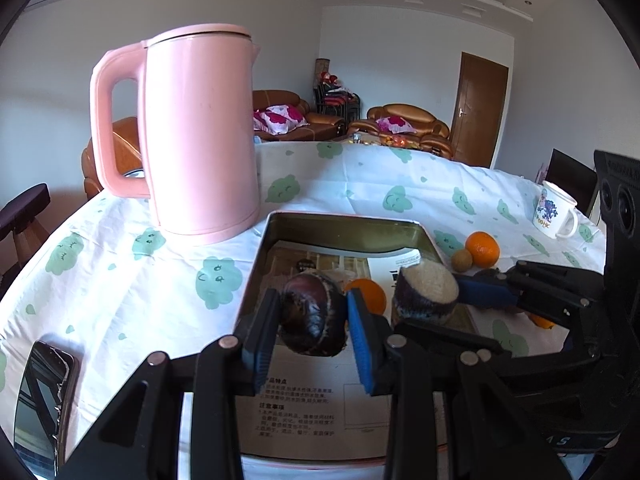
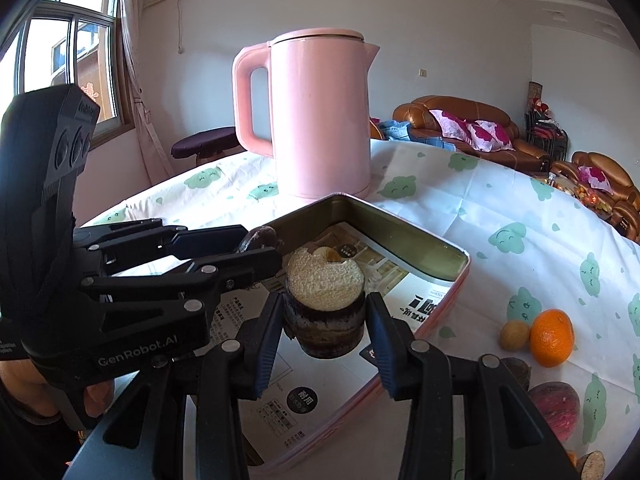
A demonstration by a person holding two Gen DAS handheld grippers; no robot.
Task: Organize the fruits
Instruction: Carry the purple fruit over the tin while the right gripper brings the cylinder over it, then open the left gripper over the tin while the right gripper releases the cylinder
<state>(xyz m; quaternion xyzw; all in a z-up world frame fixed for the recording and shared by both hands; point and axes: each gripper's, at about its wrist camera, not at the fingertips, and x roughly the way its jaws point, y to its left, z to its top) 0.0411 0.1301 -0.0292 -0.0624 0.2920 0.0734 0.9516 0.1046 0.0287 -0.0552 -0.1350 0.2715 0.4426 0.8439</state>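
My left gripper [image 1: 310, 322] is shut on a dark purple-brown fruit [image 1: 314, 314] and holds it over the metal tin [image 1: 344, 222]. My right gripper [image 2: 325, 326] is shut on a dark cut chunk with a pale cream top [image 2: 325, 300], also over the tin [image 2: 404, 236]; it shows in the left wrist view [image 1: 426, 292] too. An orange [image 1: 370, 294] lies in the tin behind the left fingers. On the cloth beside the tin lie an orange [image 2: 551, 337] and a small brown fruit [image 2: 514, 335].
A pink kettle [image 1: 196, 136] stands behind the tin. A phone [image 1: 44, 396] lies at the near left. A white mug [image 1: 554, 210] stands at the far right. A red fruit [image 2: 554, 408] and another cut chunk [image 2: 592, 462] lie at the near right. Printed paper lines the tin.
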